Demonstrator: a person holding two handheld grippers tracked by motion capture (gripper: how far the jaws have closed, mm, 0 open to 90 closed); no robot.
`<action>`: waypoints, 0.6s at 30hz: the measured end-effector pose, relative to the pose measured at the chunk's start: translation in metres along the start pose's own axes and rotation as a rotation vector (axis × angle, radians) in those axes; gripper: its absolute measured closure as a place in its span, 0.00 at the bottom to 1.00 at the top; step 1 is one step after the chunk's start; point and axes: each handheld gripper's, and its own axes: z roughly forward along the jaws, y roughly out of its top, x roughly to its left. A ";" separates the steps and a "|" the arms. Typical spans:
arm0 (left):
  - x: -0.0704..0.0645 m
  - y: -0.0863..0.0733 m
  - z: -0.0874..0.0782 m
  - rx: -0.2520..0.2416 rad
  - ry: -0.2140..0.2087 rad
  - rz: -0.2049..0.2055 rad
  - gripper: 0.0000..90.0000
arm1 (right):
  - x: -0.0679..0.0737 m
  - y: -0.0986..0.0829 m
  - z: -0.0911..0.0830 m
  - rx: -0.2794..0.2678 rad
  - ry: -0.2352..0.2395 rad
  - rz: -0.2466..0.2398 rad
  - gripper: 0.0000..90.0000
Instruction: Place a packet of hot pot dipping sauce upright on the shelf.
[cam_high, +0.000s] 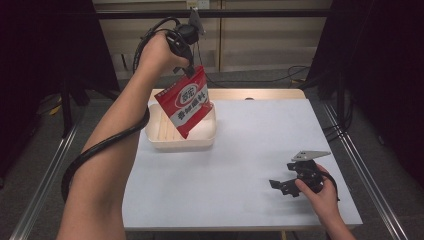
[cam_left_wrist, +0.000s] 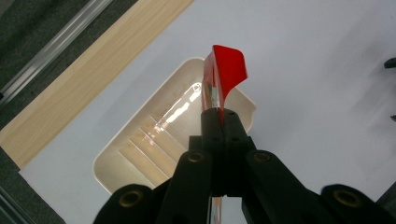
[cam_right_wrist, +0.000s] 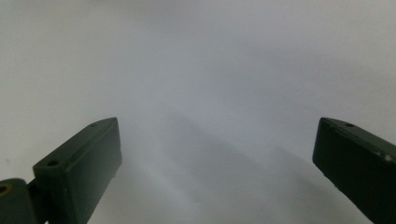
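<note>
Two grippers in play. Left gripper (cam_high: 190, 70) is raised high, jaws clenched on the top edge of a red packet (cam_high: 188, 102), which hangs tilted over the cream tray (cam_high: 156, 131) at the table's far left. Right gripper (cam_high: 283, 185) rests low near the front right, jaws spread wide, grasping nothing. Judgement: lower the packet until its bottom corner is inside the tray walls before releasing; dropping from this height risks a bounce out. Packet print is too small to read; tray's far wall is hidden behind the packet
</note>
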 end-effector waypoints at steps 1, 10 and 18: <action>0.000 0.001 0.000 -0.004 -0.002 -0.002 1.00 | 0.000 0.000 0.000 0.000 0.003 0.000 0.01; 0.004 0.000 0.019 0.016 -0.019 0.022 1.00 | 0.000 0.000 0.002 0.001 0.007 -0.004 0.01; 0.010 -0.007 0.039 0.015 -0.052 -0.007 1.00 | 0.000 0.000 0.002 0.003 0.005 -0.004 0.01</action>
